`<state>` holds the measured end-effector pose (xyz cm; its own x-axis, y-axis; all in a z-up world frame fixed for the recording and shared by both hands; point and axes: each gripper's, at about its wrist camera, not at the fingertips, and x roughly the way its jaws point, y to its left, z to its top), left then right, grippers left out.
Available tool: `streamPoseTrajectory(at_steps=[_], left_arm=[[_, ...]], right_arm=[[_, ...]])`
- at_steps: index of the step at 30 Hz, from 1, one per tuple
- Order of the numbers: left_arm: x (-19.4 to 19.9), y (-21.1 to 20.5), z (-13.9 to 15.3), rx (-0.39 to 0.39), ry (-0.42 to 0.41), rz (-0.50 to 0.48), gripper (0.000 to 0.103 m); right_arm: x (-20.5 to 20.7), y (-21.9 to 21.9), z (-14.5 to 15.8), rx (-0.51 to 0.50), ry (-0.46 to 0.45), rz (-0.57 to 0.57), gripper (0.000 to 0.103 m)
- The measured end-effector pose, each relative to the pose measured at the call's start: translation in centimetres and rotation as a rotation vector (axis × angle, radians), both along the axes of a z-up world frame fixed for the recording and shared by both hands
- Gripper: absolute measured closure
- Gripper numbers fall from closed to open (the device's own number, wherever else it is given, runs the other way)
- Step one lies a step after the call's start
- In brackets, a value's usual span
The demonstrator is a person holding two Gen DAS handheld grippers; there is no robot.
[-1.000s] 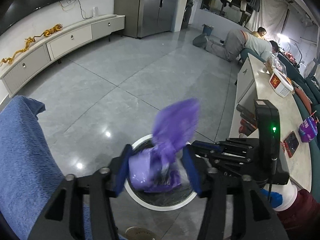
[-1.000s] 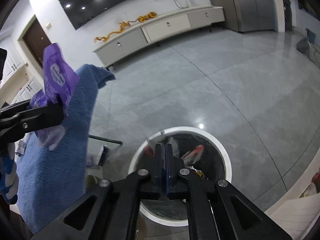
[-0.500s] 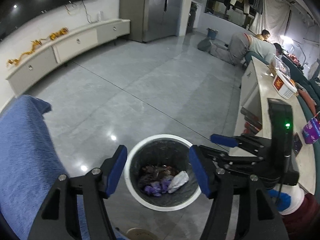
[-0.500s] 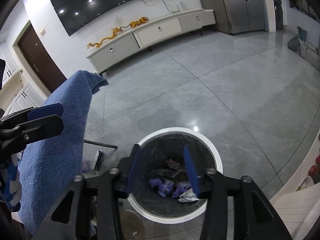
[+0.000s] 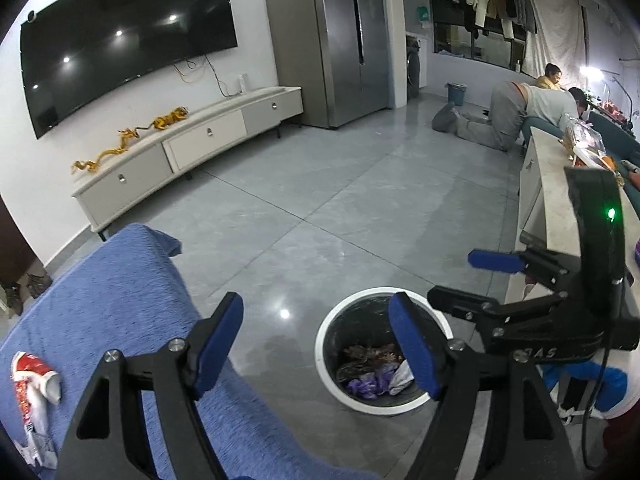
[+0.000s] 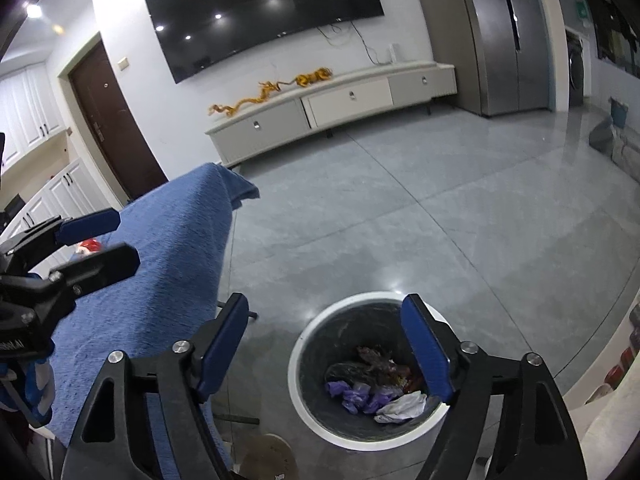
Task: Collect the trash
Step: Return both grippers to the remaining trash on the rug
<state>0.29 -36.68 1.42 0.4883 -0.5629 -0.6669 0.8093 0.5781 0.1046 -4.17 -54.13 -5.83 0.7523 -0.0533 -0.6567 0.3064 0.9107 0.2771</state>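
Far to the left of our left claw point(image 5: 316, 344), a crumpled red-and-white wrapper point(image 5: 34, 390) lies on the blue cloth point(image 5: 120, 288). We judge it the next piece to collect. It looks light, thin and crinkly, likely slick on its printed face, so it should crush easily and weigh almost nothing. We would take it across the bunched white middle, where the folds give the pads something to bite, not by a flat loose edge that could slip out.

The left claw stands wide open and holds nothing, its blue pads point(image 5: 218, 344) spread over the cloth's edge and the floor. Just below and to the right of it sits the white-rimmed trash bin point(image 5: 326, 332), with purple and white scraps point(image 5: 370, 382) in the bottom.

Further right, our right claw point(image 6: 324, 344) is also spread wide and empty, hanging above the bin's left rim, the right pad over its opening. From there the wrapper shows only as a red patch far to the left.
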Motion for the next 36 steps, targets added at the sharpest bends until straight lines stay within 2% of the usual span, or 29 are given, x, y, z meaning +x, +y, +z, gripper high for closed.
streamPoseTrajectory(at_steps=[10,17,19,21,23,30,36], left_arm=[[-2.0,4.6,1.8,-0.025,-0.049,0.043,0.029],[-2.4,9.1,2.5,-0.036,-0.07,0.113,0.029],[-2.1,11.1,2.5,-0.036,-0.07,0.154,0.028],[-1.7,13.0,2.4,-0.037,-0.068,0.198,0.016],[-0.9,15.8,2.1,-0.048,-0.057,0.265,0.012],[3.2,26.9,0.3,-0.058,0.013,0.509,0.012],[6.9,35.6,-1.4,-0.046,0.044,0.68,0.012]], right_arm=[[-0.9,3.7,4.0,-0.048,-0.086,0.028,0.0],[-1.0,7.1,6.3,-0.043,-0.135,0.077,0.0],[-0.7,8.4,6.9,-0.04,-0.14,0.106,0.0],[0.0,9.6,7.2,-0.044,-0.139,0.136,0.0],[0.6,10.8,7.5,-0.052,-0.136,0.168,0.0],[4.4,15.7,7.6,-0.073,-0.11,0.297,0.0],[9.3,20.1,7.2,-0.075,-0.078,0.411,0.0]])
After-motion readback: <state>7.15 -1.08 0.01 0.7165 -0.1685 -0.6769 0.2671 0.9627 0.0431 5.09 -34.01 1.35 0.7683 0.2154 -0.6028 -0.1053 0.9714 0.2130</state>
